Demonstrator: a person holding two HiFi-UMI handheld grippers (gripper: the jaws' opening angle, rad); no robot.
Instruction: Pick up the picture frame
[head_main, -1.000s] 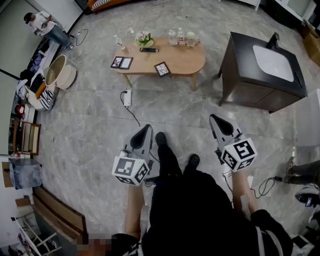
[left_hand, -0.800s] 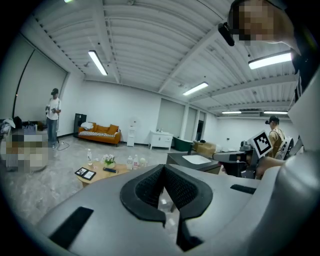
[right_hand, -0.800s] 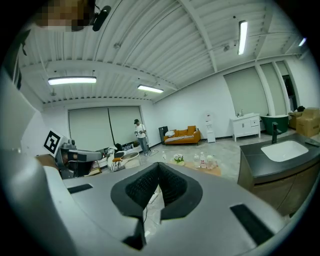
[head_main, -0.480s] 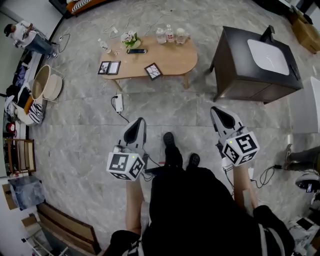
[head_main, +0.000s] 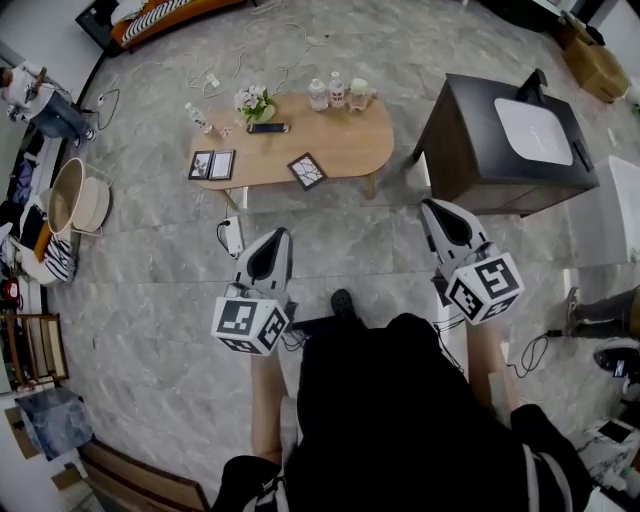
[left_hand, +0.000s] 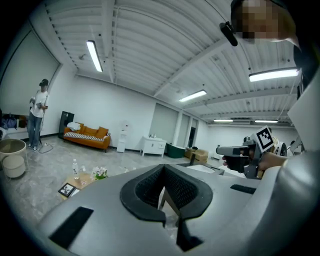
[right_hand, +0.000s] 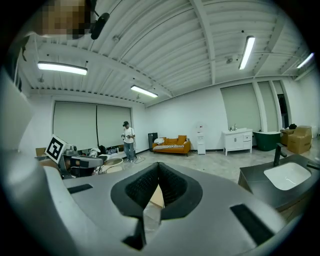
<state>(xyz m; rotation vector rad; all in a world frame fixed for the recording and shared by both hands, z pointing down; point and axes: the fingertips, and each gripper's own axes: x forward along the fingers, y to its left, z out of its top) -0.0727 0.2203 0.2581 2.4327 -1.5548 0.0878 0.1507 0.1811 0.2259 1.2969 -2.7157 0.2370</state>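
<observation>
The picture frame (head_main: 307, 171) lies flat near the front edge of the oval wooden table (head_main: 350, 140). It is dark-rimmed, turned cornerwise, with a pale picture inside. The left gripper (head_main: 275, 240) and right gripper (head_main: 433, 210) are well short of it, jaws pressed together on nothing.

The picture frame (head_main: 308, 171) shows too small to read; the top edge crops the sofa (head_main: 165, 15).

The wooden table (head_main: 345, 140) bears picture frames (head_main: 307, 171), bottles (head_main: 335, 92) and flowers (head_main: 254, 102).
</observation>
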